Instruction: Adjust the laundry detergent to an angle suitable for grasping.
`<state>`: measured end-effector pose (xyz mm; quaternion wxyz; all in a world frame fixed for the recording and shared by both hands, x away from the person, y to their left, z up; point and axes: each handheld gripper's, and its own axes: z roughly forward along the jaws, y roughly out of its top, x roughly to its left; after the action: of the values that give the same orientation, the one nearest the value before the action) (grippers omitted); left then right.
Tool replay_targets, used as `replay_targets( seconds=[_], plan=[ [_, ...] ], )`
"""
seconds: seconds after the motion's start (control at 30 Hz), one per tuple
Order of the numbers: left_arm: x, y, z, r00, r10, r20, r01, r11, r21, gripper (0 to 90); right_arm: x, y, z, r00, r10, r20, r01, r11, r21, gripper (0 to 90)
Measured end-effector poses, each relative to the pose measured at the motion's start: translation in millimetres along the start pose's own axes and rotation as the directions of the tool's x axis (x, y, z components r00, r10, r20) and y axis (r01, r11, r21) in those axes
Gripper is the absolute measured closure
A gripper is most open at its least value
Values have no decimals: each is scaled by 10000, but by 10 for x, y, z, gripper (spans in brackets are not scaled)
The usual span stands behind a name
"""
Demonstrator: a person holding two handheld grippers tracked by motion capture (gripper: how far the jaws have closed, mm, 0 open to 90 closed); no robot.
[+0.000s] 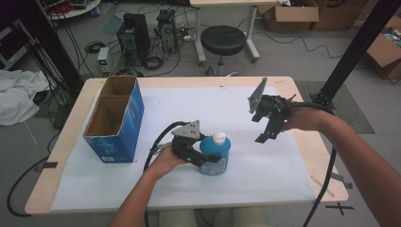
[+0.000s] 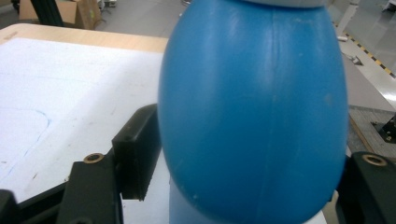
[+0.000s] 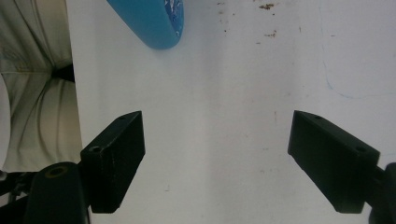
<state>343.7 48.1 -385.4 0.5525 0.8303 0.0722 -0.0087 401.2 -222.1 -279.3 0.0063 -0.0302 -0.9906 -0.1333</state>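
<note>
Two grippers are at work over the white sheet on the table: the left gripper sits low near the middle of the table's near edge with the blue bottle upright between its jaws, while the right gripper hangs above the right half of the table, jaws spread wide with nothing between them. In the left gripper view the bottle's round belly bulges between the two jaws; one black pad sits right against its side, but whether it presses or merely rests there is hard to tell, and the other pad is mostly cut off at the frame's edge. The white cap is on. An open blue carton stands toward the table's left edge, well apart from the bottle. Judging from this, the grip belongs low on the belly with both pads square to its curved sides, since a smooth, rounded wall could slip upward out of a shallow pinch.
</note>
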Motion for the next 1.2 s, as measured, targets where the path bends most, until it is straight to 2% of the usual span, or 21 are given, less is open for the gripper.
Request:
replay_targets(
  seconds=[0.3,0.77,0.9,1.2],
  plan=[
    [-4,-9,-11,9999,-144,-71,144,9999,-16,286,-3,10,8,10000,-28,-5,28,10000,-1,185],
    [-35,-11,-45,9997,-231,-121,230,9997,-65,269,9,15,3,10000,-48,11,48,10000,-14,185],
    [-40,-9,-58,9991,-366,-208,365,9993,-39,219,8,16,3,10000,-35,12,35,10000,-15,184],
    [-57,1,-73,9990,-378,-252,376,9993,-57,214,16,22,3,10000,-51,18,52,10000,-28,184]
  ],
)
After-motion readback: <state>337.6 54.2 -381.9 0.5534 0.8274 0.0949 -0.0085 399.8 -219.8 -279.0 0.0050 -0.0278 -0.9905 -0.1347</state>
